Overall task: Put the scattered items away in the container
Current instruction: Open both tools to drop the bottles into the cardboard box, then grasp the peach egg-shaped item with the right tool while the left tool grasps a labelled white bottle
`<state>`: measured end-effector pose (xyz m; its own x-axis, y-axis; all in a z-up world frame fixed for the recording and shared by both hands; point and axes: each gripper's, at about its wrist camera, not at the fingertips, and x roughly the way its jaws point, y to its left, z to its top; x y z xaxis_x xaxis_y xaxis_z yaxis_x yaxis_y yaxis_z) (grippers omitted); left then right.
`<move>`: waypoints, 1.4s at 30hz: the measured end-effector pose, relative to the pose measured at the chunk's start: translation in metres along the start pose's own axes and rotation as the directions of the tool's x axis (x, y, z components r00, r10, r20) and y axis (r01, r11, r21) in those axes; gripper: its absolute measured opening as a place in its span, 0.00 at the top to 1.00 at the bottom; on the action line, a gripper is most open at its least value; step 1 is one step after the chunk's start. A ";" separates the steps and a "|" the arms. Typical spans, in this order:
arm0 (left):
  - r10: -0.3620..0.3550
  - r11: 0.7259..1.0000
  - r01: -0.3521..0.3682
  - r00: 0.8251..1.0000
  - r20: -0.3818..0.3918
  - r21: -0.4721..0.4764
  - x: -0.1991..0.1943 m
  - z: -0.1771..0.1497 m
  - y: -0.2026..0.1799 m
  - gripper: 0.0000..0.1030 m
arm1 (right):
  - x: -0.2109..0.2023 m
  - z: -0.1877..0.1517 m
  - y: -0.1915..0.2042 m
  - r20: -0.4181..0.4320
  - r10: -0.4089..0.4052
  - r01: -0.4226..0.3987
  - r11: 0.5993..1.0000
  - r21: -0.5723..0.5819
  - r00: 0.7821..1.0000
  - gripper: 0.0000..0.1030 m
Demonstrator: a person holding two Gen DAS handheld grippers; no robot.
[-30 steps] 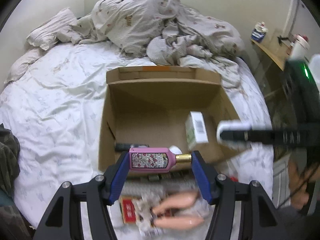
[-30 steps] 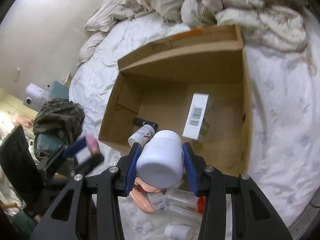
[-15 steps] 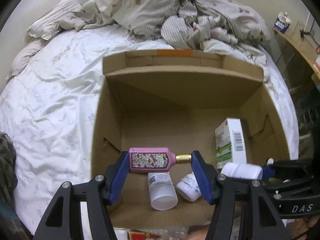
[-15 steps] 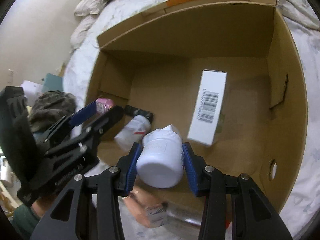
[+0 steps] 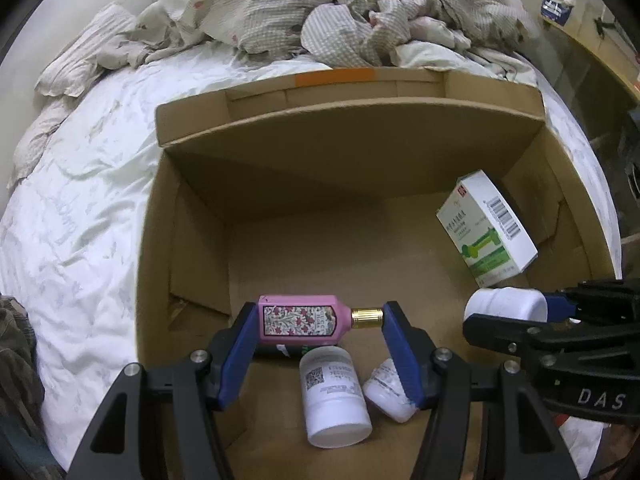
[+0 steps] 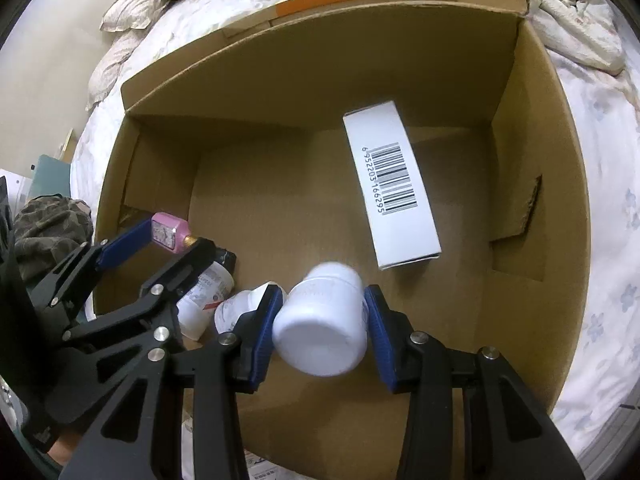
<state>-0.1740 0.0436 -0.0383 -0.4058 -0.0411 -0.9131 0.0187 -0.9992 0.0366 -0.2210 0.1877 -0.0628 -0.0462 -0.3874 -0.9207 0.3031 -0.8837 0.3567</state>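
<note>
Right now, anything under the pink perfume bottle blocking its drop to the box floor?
Yes. Below the pink floral perfume bottle in the left gripper lie a dark tube and two white pill bottles, on the cardboard box floor.

Dark tube [image 5: 280,349] mostly hidden.

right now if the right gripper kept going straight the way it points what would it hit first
Most likely the white barcoded box lying on the cardboard box floor, straight ahead of the white bottle between its jaws. Depth is unclear, so it might touch the floor just short of it.
</note>
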 end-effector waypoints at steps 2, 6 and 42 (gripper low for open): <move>0.001 1.000 -0.001 1.000 -0.007 -0.001 0.001 -0.001 -0.001 0.39 | -0.002 0.000 -0.004 0.002 0.008 -0.008 1.000 0.026 1.000 0.52; -0.034 0.999 0.034 0.999 -0.033 -0.011 0.000 -0.003 -0.003 0.30 | -0.010 0.001 -0.008 0.001 0.067 -0.067 0.995 0.077 0.998 0.38; -0.124 0.925 0.104 0.992 -0.033 -0.365 -0.077 -0.132 0.094 0.24 | -0.029 -0.133 0.114 -0.129 0.025 -0.097 0.799 -0.593 0.991 0.38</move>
<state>-0.0204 -0.0468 -0.0181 -0.3743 0.0837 -0.9235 0.3085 -0.9280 -0.2091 -0.0585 0.1335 -0.0163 0.0844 -0.3723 -0.9243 0.8115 -0.5126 0.2806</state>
